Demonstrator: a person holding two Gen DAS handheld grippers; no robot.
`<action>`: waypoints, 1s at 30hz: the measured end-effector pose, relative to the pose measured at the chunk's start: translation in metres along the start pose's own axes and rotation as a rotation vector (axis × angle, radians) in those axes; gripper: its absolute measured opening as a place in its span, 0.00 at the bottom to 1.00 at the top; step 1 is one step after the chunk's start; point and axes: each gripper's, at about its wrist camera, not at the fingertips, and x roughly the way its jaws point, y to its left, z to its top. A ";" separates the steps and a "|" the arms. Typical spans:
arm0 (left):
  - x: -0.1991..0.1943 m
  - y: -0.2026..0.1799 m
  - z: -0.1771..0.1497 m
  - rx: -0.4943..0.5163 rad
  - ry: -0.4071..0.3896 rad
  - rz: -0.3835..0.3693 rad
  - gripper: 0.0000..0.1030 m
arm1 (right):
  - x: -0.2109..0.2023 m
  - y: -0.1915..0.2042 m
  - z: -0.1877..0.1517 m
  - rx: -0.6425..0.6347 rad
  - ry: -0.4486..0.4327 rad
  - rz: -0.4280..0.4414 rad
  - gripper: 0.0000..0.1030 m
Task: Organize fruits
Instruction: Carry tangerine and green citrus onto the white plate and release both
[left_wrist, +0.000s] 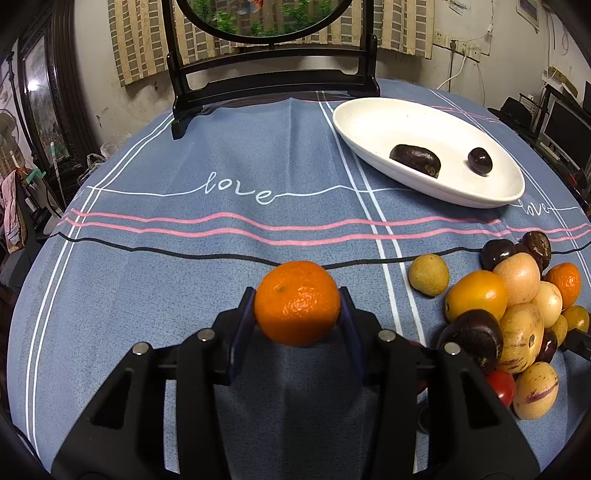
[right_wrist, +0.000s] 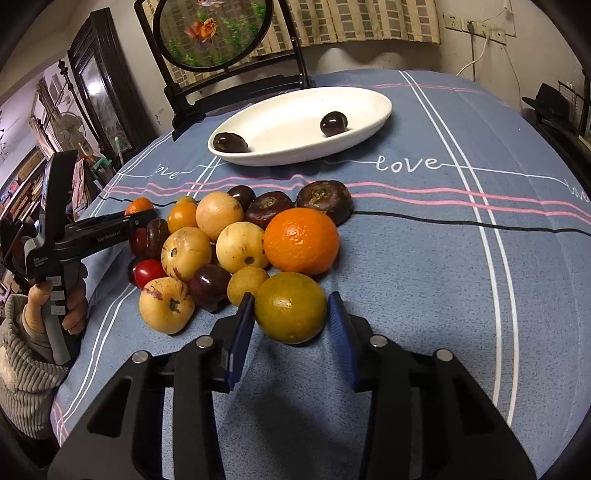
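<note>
My left gripper (left_wrist: 297, 306) is shut on an orange mandarin (left_wrist: 297, 302), held just above the blue cloth; it also shows in the right wrist view (right_wrist: 138, 206). My right gripper (right_wrist: 291, 314) is open, its blue pads on either side of a green-yellow citrus (right_wrist: 290, 306) that rests on the cloth; a small gap shows at the right pad. A pile of mixed fruit (right_wrist: 221, 240) lies behind it, with a large orange (right_wrist: 301, 242). A white oval dish (left_wrist: 373, 122) (right_wrist: 280, 110) holds two dark purple fruits (left_wrist: 415, 159) (right_wrist: 333, 123).
A black-framed round mirror stand (left_wrist: 273, 74) stands at the table's back edge. The fruit pile (left_wrist: 517, 314) lies right of my left gripper. Shelves and furniture stand left of the table, monitors to the right.
</note>
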 end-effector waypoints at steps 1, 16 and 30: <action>0.000 0.001 0.000 -0.001 0.000 -0.004 0.43 | 0.001 -0.001 0.000 0.003 0.005 0.004 0.40; -0.019 0.006 0.003 -0.026 -0.071 -0.043 0.42 | -0.017 -0.014 0.007 0.073 -0.076 0.057 0.38; -0.041 -0.004 0.006 -0.004 -0.129 -0.100 0.42 | -0.032 -0.018 0.011 0.104 -0.136 0.100 0.38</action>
